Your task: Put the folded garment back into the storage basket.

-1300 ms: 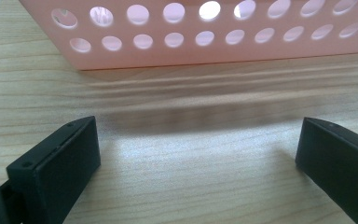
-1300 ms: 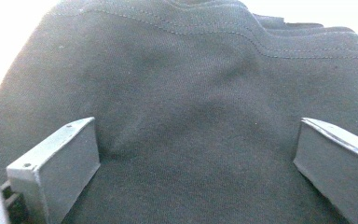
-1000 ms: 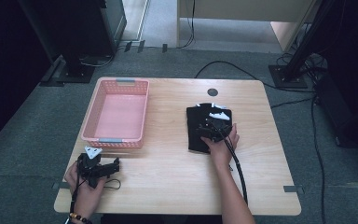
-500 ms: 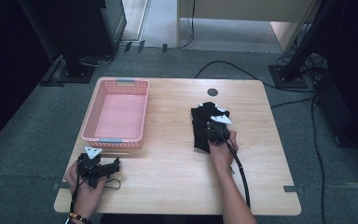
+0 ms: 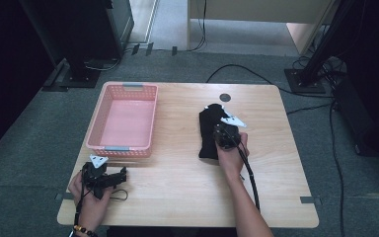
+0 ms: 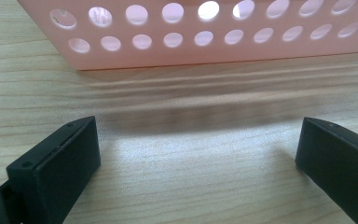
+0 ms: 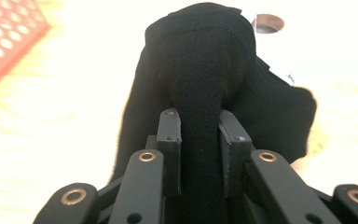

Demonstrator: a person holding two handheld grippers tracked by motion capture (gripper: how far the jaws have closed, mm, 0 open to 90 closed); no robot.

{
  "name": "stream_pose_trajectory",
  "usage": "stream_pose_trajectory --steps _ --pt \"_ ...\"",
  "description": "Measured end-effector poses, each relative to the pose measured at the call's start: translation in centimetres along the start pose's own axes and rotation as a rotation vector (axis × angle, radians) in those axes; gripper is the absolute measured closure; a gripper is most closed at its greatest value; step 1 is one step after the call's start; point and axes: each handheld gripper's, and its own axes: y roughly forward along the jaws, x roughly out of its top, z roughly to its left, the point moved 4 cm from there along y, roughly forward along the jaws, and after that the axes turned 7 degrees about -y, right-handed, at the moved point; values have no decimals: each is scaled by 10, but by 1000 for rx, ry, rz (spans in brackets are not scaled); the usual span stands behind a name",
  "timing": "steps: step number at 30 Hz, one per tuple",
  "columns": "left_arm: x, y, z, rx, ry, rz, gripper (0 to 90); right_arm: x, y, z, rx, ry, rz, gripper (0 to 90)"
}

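A black cloth (image 5: 209, 133) lies bunched on the wooden table, right of the middle. My right gripper (image 5: 223, 134) sits on it, and in the right gripper view its jaws are shut on a raised fold of the black cloth (image 7: 200, 84). My left gripper (image 5: 113, 177) rests near the table's front left corner. Its jaws stand wide open over bare wood in the left gripper view, pointing at the wall of the pink basket (image 6: 214, 32). Nothing lies between the left fingers (image 6: 58, 163).
The pink perforated basket (image 5: 99, 126) stands at the left of the table (image 5: 177, 197), with nothing in it. A dark round cable hole (image 5: 225, 98) sits near the far edge. Cables and stands lie on the floor beyond.
The right gripper has drawn the cloth a little toward the person, and the cloth is bunched narrower than before. The left gripper has stayed still.
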Motion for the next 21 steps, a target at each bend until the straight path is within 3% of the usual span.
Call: stream_pose_trajectory --steps 6,21 --pt "0 0 0 0 -1 0 0 18 -6 21 52 -8 -5 756" --pt "0 0 0 0 -2 -1 0 57 -18 68 111 -44 -55 756"
